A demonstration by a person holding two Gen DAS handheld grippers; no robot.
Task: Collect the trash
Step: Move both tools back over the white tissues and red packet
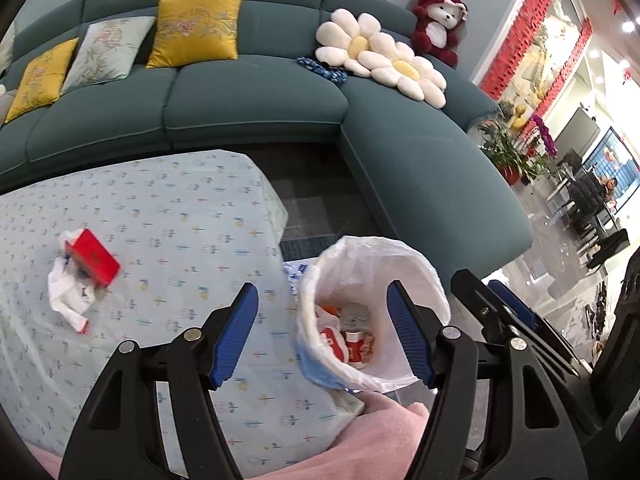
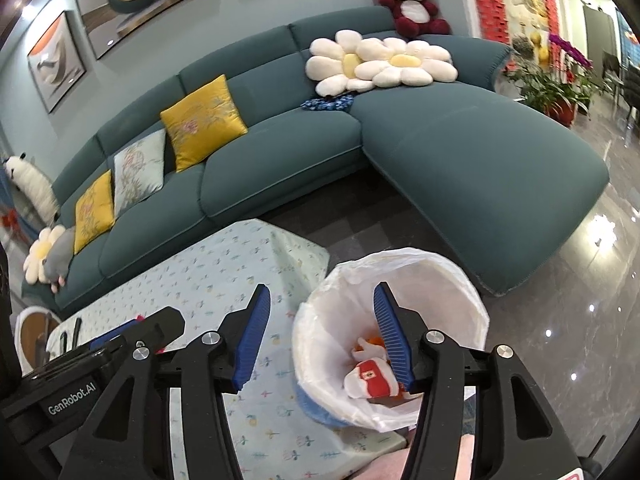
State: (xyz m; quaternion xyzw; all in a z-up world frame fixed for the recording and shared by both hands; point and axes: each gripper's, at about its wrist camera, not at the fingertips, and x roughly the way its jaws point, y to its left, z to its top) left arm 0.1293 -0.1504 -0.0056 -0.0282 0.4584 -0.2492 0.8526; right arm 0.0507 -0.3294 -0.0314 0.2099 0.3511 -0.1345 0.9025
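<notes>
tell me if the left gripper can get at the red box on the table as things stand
Probably yes. The left gripper is open and holds nothing, and the red box lies in the open on the table, atop crumpled white wrappers, with only bare cloth between them. It would have to swing left, away from the bin.

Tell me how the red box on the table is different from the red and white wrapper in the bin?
The red box lies out on the table, on crumpled white paper; the red and white wrapper already sits down inside the lined bin. The box is stiff with flat sides; the wrapper looks soft and crumpled. Both are partly red.
</notes>
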